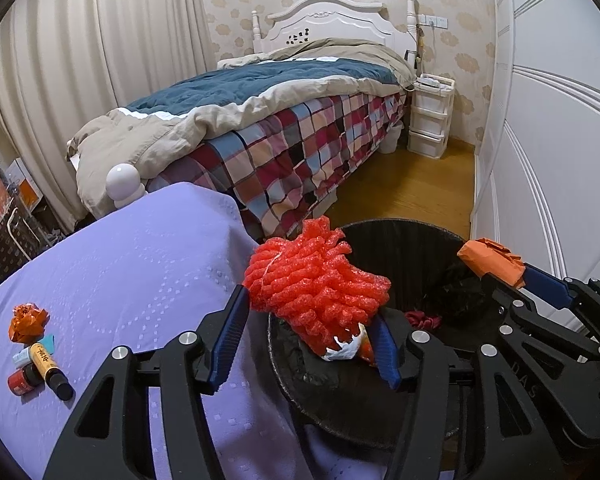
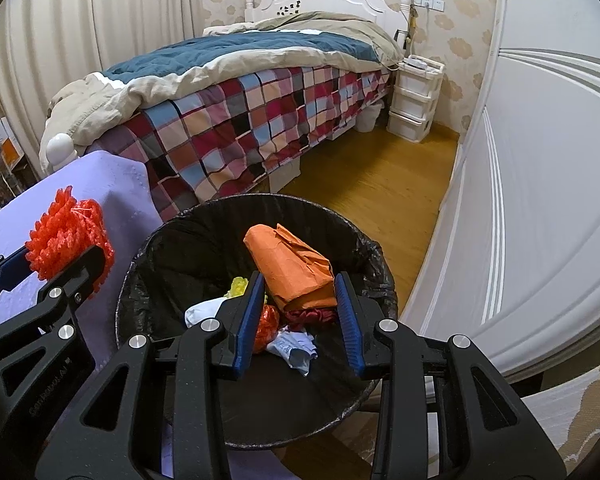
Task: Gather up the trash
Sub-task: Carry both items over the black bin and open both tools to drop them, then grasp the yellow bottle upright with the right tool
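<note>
My left tool (image 1: 314,320) has the red foam net (image 1: 316,280) between its blue pads, jaws about half spread, net over the near rim of the black-lined bin (image 1: 400,240); whether the pads truly press it I cannot tell. My right tool (image 2: 300,304) is clamped on the orange paper wad (image 2: 292,264), jaws fairly narrow, held above the bin (image 2: 220,220) mouth. In the bin: white paper scraps (image 2: 292,346), a yellow bit (image 2: 238,286), red wrapper (image 2: 268,322). On the purple worktop (image 1: 140,260) at 9 o'clock: orange crumple (image 1: 26,318), small bottles (image 1: 40,368).
</note>
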`<action>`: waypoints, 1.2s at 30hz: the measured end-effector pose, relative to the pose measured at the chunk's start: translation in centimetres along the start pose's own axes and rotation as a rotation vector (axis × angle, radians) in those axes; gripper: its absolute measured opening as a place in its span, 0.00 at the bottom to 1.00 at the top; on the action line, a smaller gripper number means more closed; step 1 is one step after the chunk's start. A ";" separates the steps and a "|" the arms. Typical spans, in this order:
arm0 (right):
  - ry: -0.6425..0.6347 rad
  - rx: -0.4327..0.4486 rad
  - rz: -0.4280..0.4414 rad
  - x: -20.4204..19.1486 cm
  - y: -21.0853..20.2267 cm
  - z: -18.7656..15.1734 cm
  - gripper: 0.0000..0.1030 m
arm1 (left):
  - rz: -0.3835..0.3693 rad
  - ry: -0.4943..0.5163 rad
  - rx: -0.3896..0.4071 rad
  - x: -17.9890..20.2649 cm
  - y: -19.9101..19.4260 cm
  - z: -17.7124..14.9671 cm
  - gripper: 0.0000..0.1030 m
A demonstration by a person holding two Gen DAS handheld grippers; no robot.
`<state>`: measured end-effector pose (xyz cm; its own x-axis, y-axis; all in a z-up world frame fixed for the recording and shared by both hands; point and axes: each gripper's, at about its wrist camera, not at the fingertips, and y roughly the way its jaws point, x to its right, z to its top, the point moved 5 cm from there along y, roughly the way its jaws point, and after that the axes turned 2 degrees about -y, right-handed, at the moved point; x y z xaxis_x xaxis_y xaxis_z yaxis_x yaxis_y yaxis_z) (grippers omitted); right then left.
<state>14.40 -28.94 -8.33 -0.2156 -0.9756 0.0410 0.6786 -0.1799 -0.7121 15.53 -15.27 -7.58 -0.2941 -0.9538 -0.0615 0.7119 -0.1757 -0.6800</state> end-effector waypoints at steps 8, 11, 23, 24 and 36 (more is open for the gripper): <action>0.011 0.000 -0.003 0.3 0.1 -0.2 0.43 | 0.008 -0.001 0.016 0.0 -0.2 0.2 0.70; 0.014 0.009 -0.009 0.5 -0.1 -0.3 0.48 | 0.010 0.001 0.019 0.0 -0.2 0.2 0.71; 0.022 0.017 -0.011 0.4 -1.1 -0.4 0.51 | 0.044 -0.013 0.027 -1.8 -1.4 -0.3 0.74; 0.020 0.017 -0.008 0.2 -1.2 -0.3 0.52 | 0.051 -0.013 0.028 -2.1 -1.6 -0.4 0.74; -0.074 0.009 0.101 -6.6 -3.1 -1.5 0.54 | 0.179 -0.109 -0.008 -10.2 -4.2 -4.3 0.74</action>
<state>12.65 -21.74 -7.50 -0.0942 -0.9953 0.0211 0.7005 -0.0814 -0.7090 12.73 -3.75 -7.25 -0.0924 -0.9904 -0.1028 0.7413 0.0005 -0.6712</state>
